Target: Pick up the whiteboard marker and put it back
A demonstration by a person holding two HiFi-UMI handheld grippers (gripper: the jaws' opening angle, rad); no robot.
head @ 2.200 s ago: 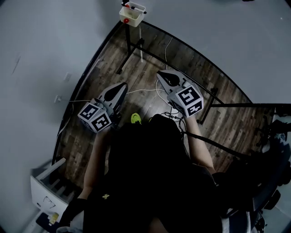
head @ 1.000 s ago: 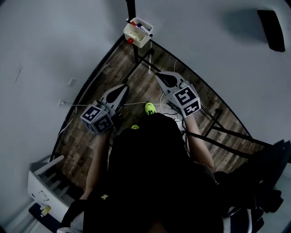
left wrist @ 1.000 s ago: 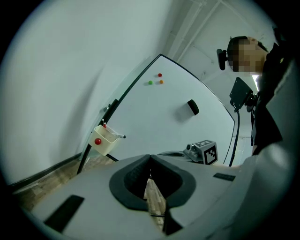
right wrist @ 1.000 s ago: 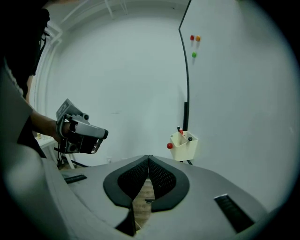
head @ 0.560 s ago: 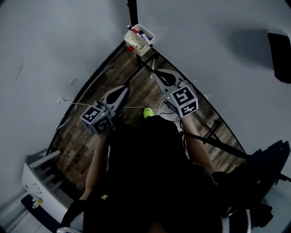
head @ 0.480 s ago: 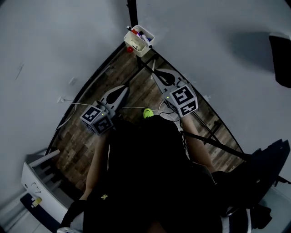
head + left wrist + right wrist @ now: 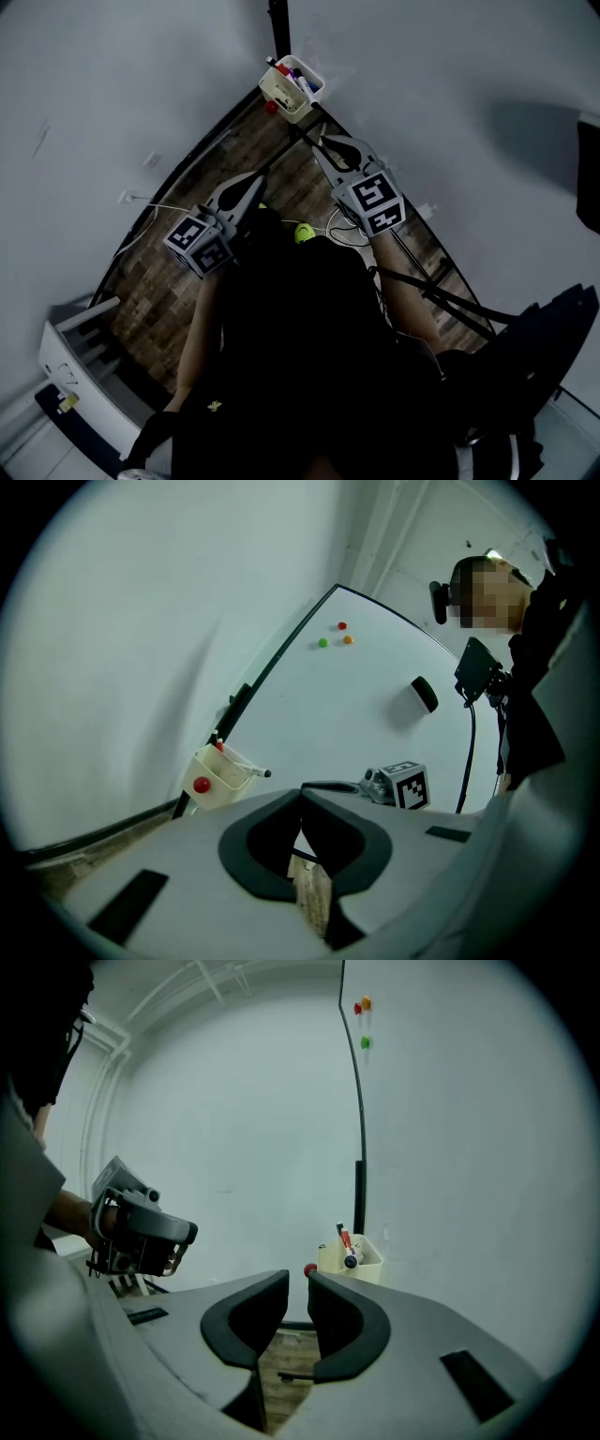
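Observation:
A cream marker cup [image 7: 292,86] hangs at the whiteboard's lower edge with several markers [image 7: 298,80] standing in it. In the right gripper view the cup [image 7: 361,1262] sits just beyond the jaws, a red-capped marker [image 7: 345,1239] upright inside. My right gripper [image 7: 323,143] points at the cup from a short way off. Its jaws have just been opening and stand slightly apart, with nothing between them. My left gripper [image 7: 256,179] is lower left, tips touching, empty. From the left gripper view the cup [image 7: 223,774] lies left of its jaws.
The whiteboard [image 7: 375,696] carries three small magnets [image 7: 342,627] and a black eraser [image 7: 424,694]. Black stand legs [image 7: 441,295] and white cables [image 7: 159,208] cross the wood floor. A white shelf [image 7: 75,347] stands lower left. A person [image 7: 539,658] stands at the board's far end.
Both grippers have moved toward the cup, which now sits closer to the right gripper's tips. The right jaws have parted from shut to a narrow gap.

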